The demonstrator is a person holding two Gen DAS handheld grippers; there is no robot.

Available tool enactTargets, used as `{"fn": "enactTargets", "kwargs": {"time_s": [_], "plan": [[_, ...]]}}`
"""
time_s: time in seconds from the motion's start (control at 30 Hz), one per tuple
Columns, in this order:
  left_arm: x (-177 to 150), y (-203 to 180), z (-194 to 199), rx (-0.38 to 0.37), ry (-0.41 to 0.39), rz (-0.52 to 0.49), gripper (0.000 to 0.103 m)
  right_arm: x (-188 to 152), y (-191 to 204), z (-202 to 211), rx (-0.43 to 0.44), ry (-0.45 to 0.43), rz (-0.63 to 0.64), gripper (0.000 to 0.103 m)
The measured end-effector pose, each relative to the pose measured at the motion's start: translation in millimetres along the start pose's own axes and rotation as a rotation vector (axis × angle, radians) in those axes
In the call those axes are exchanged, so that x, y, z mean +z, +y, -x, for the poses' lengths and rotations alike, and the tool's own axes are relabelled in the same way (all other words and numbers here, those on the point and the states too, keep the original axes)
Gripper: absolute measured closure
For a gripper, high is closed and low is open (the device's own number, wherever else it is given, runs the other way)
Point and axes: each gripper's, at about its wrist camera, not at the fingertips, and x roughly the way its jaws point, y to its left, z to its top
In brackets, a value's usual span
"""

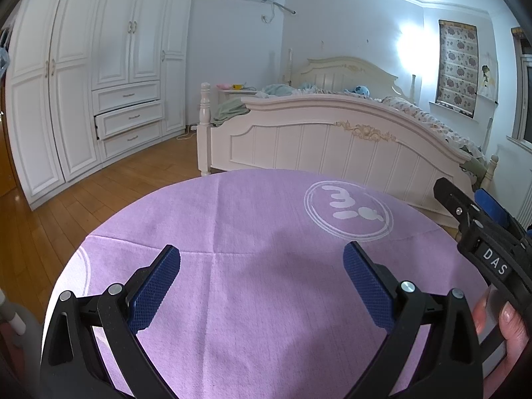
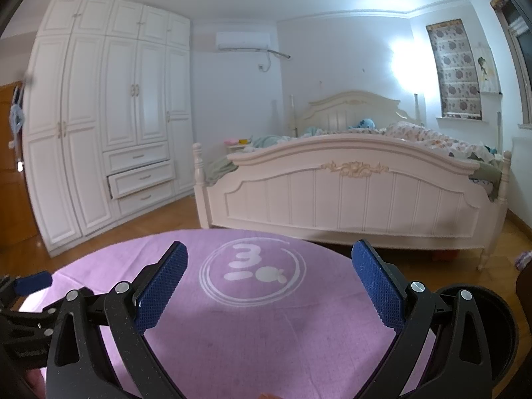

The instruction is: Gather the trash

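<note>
Hovering: left gripper [image 1: 261,286] and right gripper [image 2: 269,284], jaws spread, empty, over purple cloth [image 1: 252,219]. Trash: none discernible. Black bin [image 2: 498,326] at cloth's right edge; bed [image 2: 349,193] beyond.

Both my wrist cameras sit low and close over the purple cloth [image 1: 252,299], facing the bed [image 1: 332,143] and wardrobe [image 1: 99,76]. Left view is angled slightly more leftward; white logo [image 1: 347,211] lies right of centre there. Right view holds the logo centred. Shared: cloth, logo, bed, wardrobe.
</note>
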Motion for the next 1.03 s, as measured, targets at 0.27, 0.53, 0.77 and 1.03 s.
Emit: {"fn": "enactTargets", "kwargs": {"time_s": [0.27, 0.53, 0.77, 1.03], "plan": [[-0.6, -2.0, -0.4, 0.003, 0.003, -0.002, 0.005, 0.4, -1.6, -1.2, 0.004, 0.004, -0.006, 0.005], [-0.3, -1.6, -0.6, 0.002, 0.003, -0.004, 0.005, 0.1, -0.3, -0.6, 0.003, 0.006, -0.010, 0.005], [-2.0, -4.2, 0.0, 0.004, 0.008, -0.008, 0.005, -0.1, -0.7, -1.4, 0.003, 0.008, -0.012, 0.005], [-2.6, -2.1, -1.6, 0.005, 0.025, 0.010, 0.005, -1.5, 0.3, -4.1, 0.003, 0.017, -0.020, 0.005]]}}
